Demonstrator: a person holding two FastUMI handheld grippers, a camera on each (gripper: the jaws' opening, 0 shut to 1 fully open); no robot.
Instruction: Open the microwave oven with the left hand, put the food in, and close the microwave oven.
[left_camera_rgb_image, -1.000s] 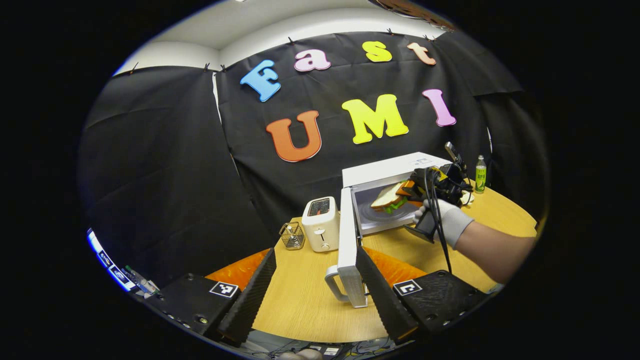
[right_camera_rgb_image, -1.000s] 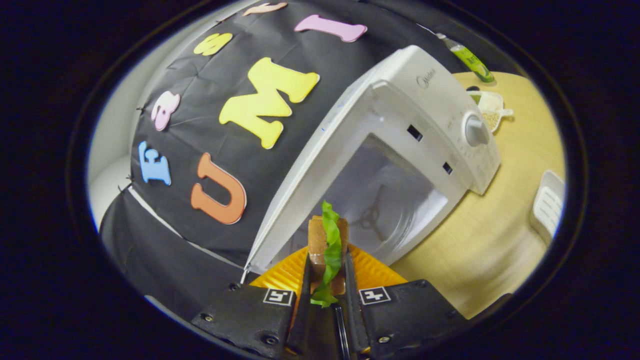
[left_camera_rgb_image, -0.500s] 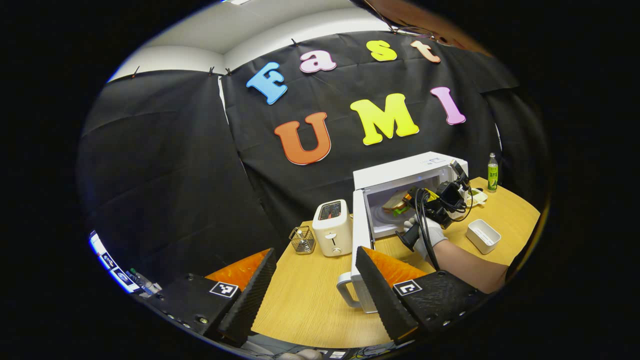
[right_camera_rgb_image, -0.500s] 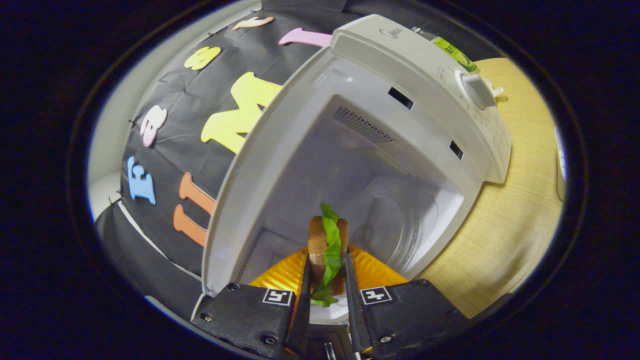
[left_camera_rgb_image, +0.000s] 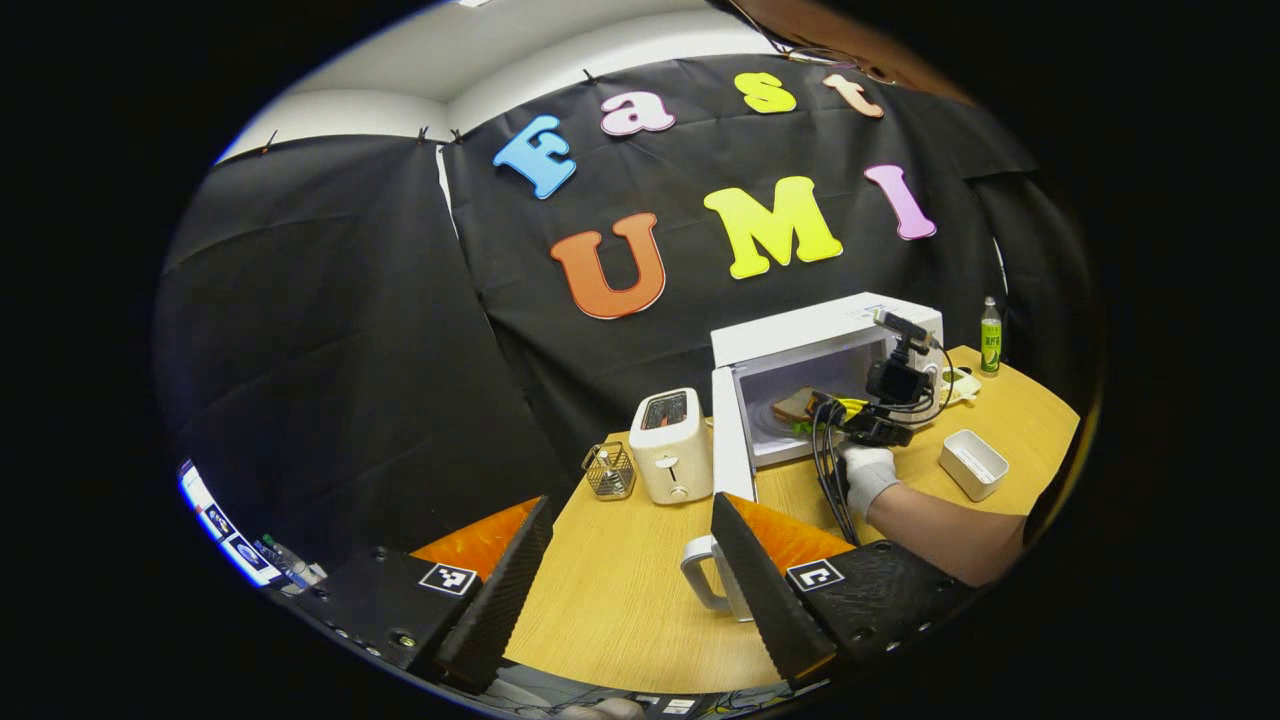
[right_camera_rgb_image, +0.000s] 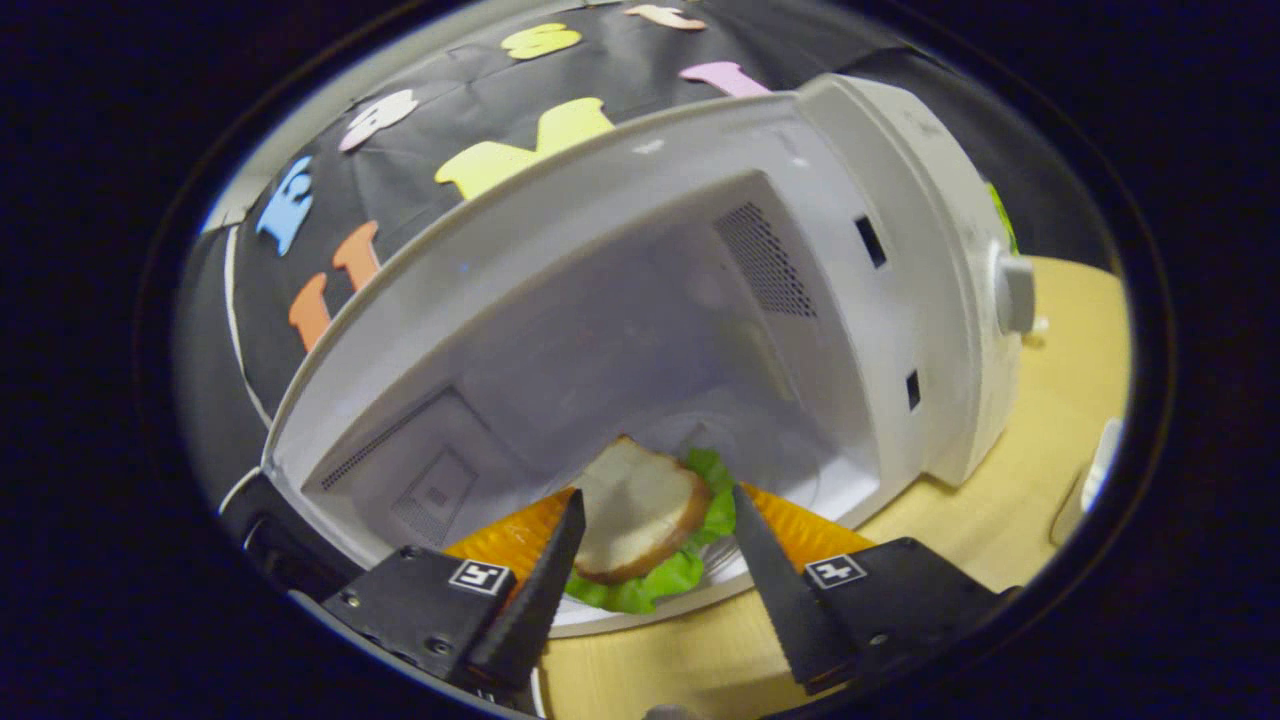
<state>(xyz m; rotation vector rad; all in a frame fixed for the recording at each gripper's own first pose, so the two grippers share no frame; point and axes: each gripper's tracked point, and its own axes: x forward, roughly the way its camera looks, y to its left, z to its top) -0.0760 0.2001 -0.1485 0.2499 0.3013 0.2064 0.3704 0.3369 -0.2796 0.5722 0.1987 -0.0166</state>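
The right gripper (right_camera_rgb_image: 650, 570) has just let go: its jaws now stand apart around the sandwich (right_camera_rgb_image: 640, 520), lying inside the open microwave (right_camera_rgb_image: 800, 300). Left gripper (left_camera_rgb_image: 625, 590) jaws apart, idle; door-closing remains.

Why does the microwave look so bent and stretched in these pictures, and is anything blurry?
Fisheye bending: in the right gripper view the microwave bulges because it is close; the sandwich looks sharp, the cavity evenly lit. In the left gripper view the table edge curves and the microwave is small but clear.
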